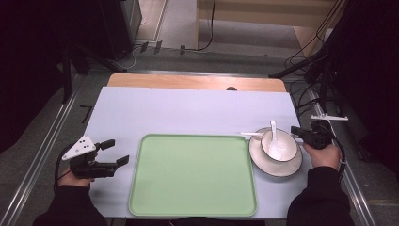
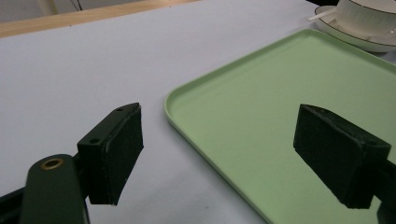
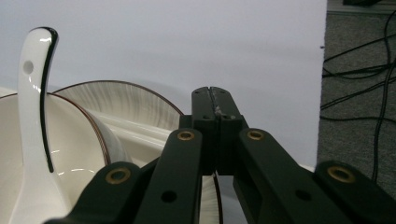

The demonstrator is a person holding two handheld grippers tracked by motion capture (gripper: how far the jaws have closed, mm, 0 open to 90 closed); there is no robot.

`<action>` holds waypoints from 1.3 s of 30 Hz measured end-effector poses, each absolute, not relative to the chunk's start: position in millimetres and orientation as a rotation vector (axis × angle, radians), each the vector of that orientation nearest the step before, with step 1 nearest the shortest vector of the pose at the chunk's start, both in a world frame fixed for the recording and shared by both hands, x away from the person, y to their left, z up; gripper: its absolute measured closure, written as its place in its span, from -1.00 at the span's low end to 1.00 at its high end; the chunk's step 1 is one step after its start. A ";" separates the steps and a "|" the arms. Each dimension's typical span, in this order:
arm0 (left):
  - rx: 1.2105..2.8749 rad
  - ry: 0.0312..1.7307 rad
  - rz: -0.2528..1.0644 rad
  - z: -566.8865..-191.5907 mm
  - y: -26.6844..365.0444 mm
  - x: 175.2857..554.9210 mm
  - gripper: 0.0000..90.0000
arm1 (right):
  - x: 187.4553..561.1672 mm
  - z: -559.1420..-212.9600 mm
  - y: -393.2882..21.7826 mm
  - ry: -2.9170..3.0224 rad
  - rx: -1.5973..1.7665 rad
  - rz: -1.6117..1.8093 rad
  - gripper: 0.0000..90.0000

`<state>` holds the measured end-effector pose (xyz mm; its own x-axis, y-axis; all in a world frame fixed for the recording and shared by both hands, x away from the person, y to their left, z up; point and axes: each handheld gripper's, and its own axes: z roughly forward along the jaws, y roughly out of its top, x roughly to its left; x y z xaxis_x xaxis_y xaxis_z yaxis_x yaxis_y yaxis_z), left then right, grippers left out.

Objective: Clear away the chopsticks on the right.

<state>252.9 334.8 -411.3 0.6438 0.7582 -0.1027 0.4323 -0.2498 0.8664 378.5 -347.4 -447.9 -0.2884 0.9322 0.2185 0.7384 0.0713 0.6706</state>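
Note:
A white bowl (image 1: 287, 141) stands on a white plate (image 1: 275, 169) at the right of the table, with a white spoon (image 1: 274, 136) resting in it. My right gripper (image 1: 295, 131) is shut with nothing between its jaws, its tips just over the plate's right rim beside the bowl. In the right gripper view the shut gripper (image 3: 215, 95) points past the plate (image 3: 121, 98), with the bowl (image 3: 79, 154) and spoon (image 3: 35, 116) to its left. My left gripper (image 1: 117, 151) stands open at the left of a green tray (image 1: 193, 174). The open gripper (image 2: 219, 158) straddles the tray's corner (image 2: 280, 93).
A thin white handle (image 1: 251, 134) lies at the plate's left rim. The pale sheet (image 1: 188, 108) covers the table, with a wooden strip (image 1: 197, 82) along the far edge. Cables and stands lie on the floor beyond the right edge.

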 end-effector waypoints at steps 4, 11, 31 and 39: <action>1.886 0.943 0.419 -411.4 334.8 253.1 -0.64 | 378.4 -448.2 -347.4 2.089 1.683 1.039 1.00; 1.886 0.943 0.419 -411.3 334.8 253.0 -0.64 | 379.0 -450.4 -347.0 2.113 1.690 1.029 1.00; 1.885 0.943 0.420 -411.2 335.0 253.0 -0.64 | 376.4 -452.2 -351.4 2.139 1.697 1.031 1.00; 1.881 0.942 0.419 -411.1 335.0 253.4 -0.64 | 373.2 -452.5 -355.1 2.154 1.687 1.039 1.00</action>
